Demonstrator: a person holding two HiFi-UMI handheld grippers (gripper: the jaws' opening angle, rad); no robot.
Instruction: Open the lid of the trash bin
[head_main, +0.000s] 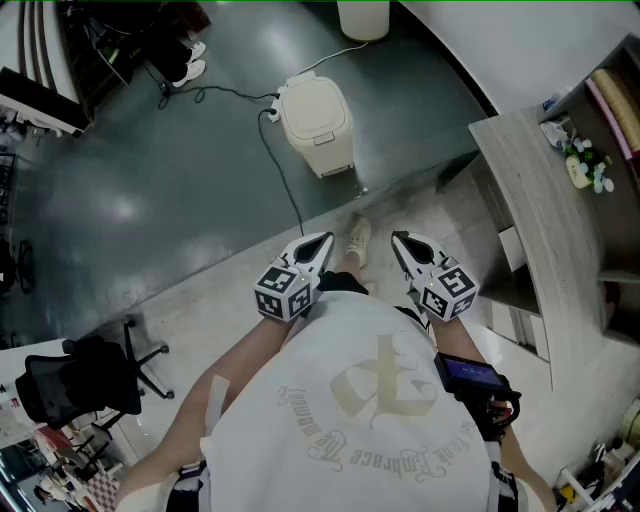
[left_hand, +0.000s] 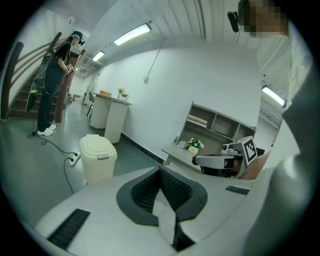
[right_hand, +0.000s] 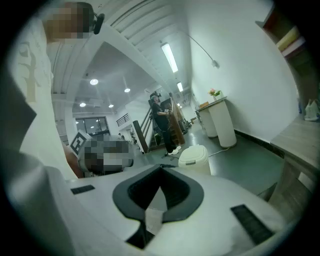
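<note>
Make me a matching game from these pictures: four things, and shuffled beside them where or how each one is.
Things:
1 trash bin
2 office chair
3 flowers
4 left gripper

Place, colour or state:
A on the wooden desk
B jaws together, nothing between them
C lid shut, standing on the dark floor
D black

Pairs: 1-C, 2-D, 3-A, 4-B

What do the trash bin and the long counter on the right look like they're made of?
Trash bin: probably plastic. It is cream and smooth with a soft sheen, and its top and edges are rounded as if moulded.
Counter: wood or a wood-look laminate. It is pale grey-brown and matte, with long streaks of grain along its top. Which of the two it is can't be told from here.
</note>
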